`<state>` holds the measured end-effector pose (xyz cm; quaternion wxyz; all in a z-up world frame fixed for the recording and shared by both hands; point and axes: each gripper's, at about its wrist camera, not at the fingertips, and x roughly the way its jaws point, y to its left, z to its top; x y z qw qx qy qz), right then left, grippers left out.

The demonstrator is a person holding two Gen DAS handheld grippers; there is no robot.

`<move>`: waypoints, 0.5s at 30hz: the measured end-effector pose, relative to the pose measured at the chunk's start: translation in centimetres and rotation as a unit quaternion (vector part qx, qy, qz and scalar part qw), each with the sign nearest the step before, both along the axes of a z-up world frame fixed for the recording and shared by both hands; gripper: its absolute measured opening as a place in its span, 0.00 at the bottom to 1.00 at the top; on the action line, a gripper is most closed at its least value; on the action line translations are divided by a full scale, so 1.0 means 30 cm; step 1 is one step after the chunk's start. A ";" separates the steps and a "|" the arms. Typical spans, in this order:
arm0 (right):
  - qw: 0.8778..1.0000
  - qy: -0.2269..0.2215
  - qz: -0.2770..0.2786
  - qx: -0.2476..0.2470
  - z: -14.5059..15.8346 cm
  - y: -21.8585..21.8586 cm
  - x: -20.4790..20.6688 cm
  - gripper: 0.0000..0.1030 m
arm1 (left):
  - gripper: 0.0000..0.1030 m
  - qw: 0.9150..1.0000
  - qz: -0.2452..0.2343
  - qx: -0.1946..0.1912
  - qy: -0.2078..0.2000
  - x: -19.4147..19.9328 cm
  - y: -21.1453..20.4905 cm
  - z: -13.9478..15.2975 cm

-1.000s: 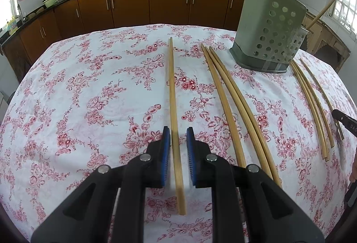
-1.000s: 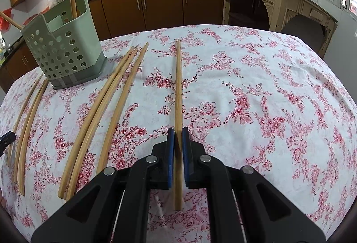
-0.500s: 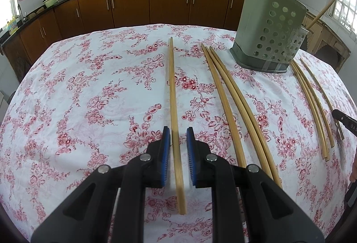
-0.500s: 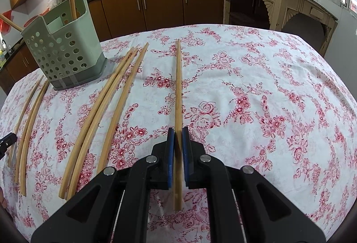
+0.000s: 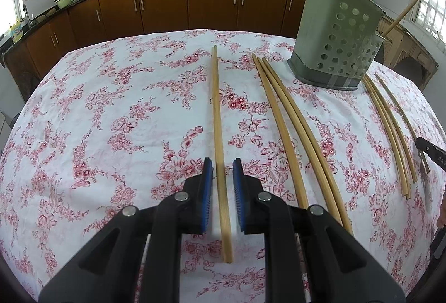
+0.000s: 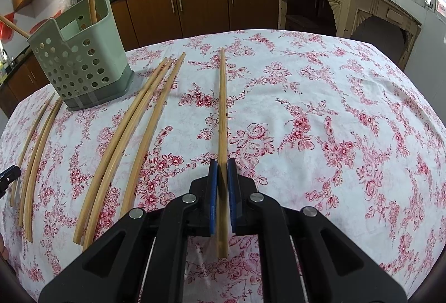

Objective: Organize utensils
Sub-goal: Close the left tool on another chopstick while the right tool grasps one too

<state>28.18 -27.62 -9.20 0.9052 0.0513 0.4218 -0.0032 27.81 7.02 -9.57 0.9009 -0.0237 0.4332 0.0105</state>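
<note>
Right gripper (image 6: 222,163) clamped on chopstick (image 6: 222,119) running near-to-far; left gripper (image 5: 222,163) slack astride another chopstick (image 5: 218,119) (holder (image 5: 337,49) far right)

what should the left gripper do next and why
Probably close the left gripper. Its jaws straddle a long pale bamboo chopstick lying on the floral tablecloth, with a gap on each side, so nothing is gripped yet. The right gripper is already clamped on its own chopstick. Both would then go to the green perforated plastic holder.
</note>
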 end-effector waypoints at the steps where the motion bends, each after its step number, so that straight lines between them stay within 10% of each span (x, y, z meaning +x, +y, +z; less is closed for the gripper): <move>1: 1.000 0.000 0.000 0.000 0.000 0.000 0.000 0.08 | 0.16 1.000 0.000 0.000 0.000 0.000 -0.001 0.000; 15: 1.000 0.000 -0.001 0.008 0.001 -0.007 -0.003 0.08 | 0.12 1.000 0.004 0.015 0.001 -0.023 -0.014 -0.002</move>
